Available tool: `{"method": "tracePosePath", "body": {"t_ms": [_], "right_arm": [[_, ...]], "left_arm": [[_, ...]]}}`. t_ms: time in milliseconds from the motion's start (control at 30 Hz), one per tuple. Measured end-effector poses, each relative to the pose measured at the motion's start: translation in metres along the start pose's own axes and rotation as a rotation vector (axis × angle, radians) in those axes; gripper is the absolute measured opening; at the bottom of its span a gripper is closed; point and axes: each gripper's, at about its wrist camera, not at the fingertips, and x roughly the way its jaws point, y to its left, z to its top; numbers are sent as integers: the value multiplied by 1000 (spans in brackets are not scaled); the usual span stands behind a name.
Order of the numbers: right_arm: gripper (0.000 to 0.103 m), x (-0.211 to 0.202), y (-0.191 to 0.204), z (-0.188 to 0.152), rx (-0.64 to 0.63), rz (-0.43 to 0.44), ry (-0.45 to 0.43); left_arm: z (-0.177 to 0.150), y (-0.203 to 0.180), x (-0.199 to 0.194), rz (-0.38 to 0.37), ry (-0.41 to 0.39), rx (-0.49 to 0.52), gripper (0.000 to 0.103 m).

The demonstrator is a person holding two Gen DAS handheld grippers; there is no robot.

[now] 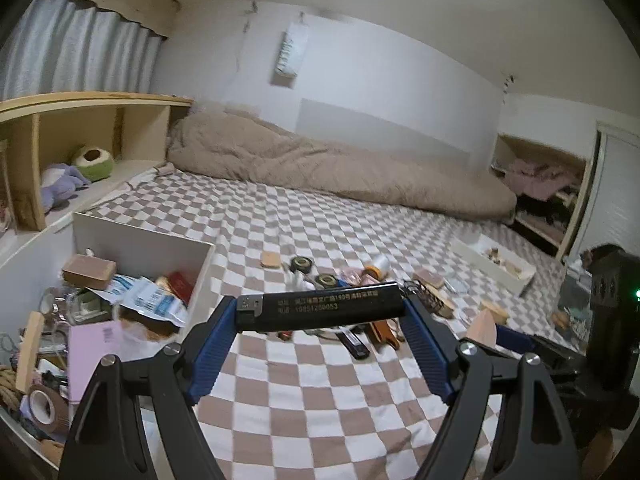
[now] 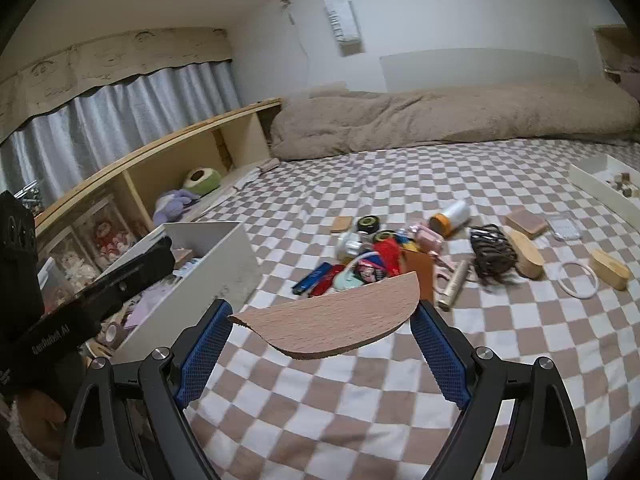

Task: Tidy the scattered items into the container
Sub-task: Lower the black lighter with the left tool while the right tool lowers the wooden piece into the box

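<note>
Left wrist view: the left gripper (image 1: 320,308) clamps a black lighter (image 1: 318,307) endwise between its blue pads, raised above the checkered bedspread (image 1: 320,400). Right wrist view: the right gripper (image 2: 322,320) grips a half-moon wooden piece (image 2: 332,326) by its two ends, flat side facing far, also held off the bed.

The white container (image 1: 140,240), already piled with packets, a wooden block and tape rolls, sits at the near left of the bed. The remaining clutter (image 2: 380,256), including lighters, tape rolls, a white bottle with an orange cap, a dark hair claw and wooden brushes, lies in a heap at centre, well apart from the container. A shallow white tray (image 2: 600,188) rests at the far right.

Both loads are pinched only at their tips, so a jolt or a slight easing of the pads could likely let either one pivot and drop back onto the bed. With both grippers heading to one box, they could knock together over its rim, and the overfilled near end may shed items.

White print along the lighter's side shows Chinese characters, too small to read surely, with a number reading roughly "19851280053". The other gripper's body, seen at left in the right wrist view, bears lettering that appears to end in "AI".
</note>
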Motion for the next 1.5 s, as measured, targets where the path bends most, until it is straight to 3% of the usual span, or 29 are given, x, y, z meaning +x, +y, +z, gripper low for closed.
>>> {"method": "tracePosePath", "body": {"t_ms": [367,767,1200,1500], "right_arm": [[91,23,62,21,-47,114,-11],[91,71,129,33,-132,221,84],[91,119,173,45,-210,260,176],[91,156,193,57,-244,244,234]], "left_arm": [[13,70,-19,127,-66,-74,81],[3,158,-30,324,-73,-184,81],[-2,200,-38,433,-66,-211,81],[-3,210,-41,434,-75,-233,81]]}}
